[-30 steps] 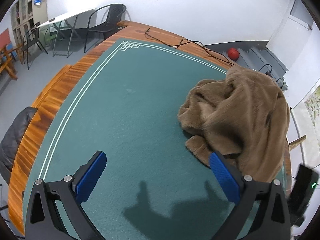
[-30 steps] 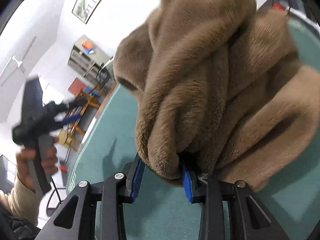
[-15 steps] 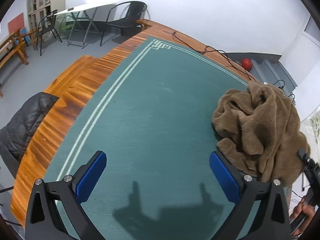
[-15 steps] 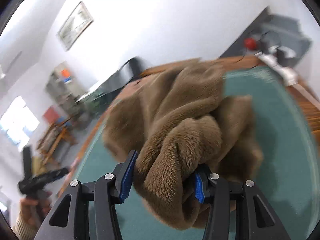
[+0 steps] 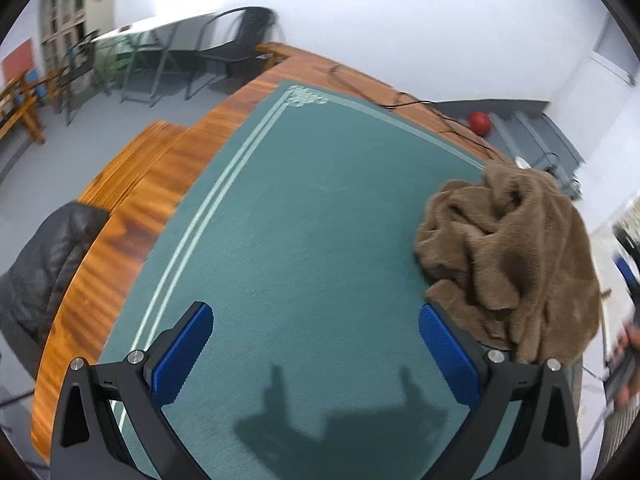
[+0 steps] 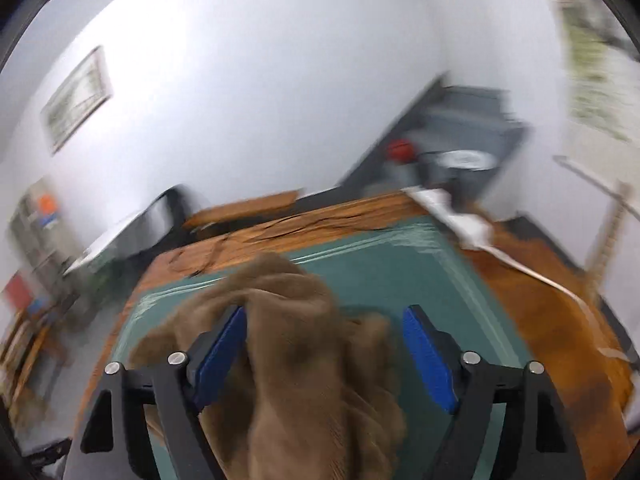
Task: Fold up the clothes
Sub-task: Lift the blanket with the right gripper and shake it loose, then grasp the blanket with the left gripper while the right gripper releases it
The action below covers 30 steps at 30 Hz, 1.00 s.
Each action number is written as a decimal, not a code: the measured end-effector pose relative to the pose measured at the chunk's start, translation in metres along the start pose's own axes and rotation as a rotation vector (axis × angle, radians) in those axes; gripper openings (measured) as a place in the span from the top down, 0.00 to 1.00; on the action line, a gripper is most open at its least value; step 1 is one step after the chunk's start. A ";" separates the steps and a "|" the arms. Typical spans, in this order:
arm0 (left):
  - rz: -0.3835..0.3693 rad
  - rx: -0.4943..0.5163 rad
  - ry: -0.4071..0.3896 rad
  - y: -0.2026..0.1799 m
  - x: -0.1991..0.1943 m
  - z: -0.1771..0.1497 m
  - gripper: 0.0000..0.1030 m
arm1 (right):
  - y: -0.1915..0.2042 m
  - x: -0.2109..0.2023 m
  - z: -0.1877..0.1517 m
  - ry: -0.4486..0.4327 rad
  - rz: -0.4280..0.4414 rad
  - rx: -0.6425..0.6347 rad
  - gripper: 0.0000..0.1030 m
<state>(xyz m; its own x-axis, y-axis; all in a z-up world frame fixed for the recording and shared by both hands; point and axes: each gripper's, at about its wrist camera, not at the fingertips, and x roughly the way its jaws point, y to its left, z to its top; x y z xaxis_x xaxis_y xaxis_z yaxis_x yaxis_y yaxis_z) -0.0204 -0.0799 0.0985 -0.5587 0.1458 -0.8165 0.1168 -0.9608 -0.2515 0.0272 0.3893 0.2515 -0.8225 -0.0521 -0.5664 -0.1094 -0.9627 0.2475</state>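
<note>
Left wrist view: the left gripper (image 5: 316,340) hangs over bare green mat (image 5: 288,240) with its jaws spread wide and nothing between them. The brown fleece garment (image 5: 508,256) lies crumpled in a heap at the mat's right edge, just beside the right blue pad.

Right wrist view, blurred: the right gripper (image 6: 324,352) has its jaws opening. The garment (image 6: 304,380) bulks between them, brushing the left pad (image 6: 220,360) and clear of the right one, so it is not clamped.

Judgement: the heap needs spreading first. Each gripper should find an outer edge or corner, pinch a single layer, and draw the cloth flat across the open mat.
</note>
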 end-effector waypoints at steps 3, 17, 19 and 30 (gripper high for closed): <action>-0.048 0.038 -0.007 -0.017 -0.004 0.006 0.00 | -0.004 0.060 0.013 0.141 0.122 0.035 0.20; -0.059 0.081 0.049 -0.014 -0.001 -0.003 0.00 | 0.125 0.062 -0.049 0.457 1.018 -0.022 0.20; -0.076 0.087 0.053 -0.015 -0.002 -0.001 0.00 | 0.157 0.042 -0.077 0.501 1.039 -0.147 0.20; -0.307 0.101 0.076 -0.061 -0.005 0.042 0.00 | 0.141 -0.015 -0.146 0.497 0.860 -0.150 0.20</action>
<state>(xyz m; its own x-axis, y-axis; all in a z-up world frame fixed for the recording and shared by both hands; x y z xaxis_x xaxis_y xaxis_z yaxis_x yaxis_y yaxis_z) -0.0598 -0.0317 0.1398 -0.4915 0.4462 -0.7479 -0.1320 -0.8870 -0.4424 0.1055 0.2155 0.1795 -0.2590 -0.8176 -0.5142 0.5123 -0.5676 0.6444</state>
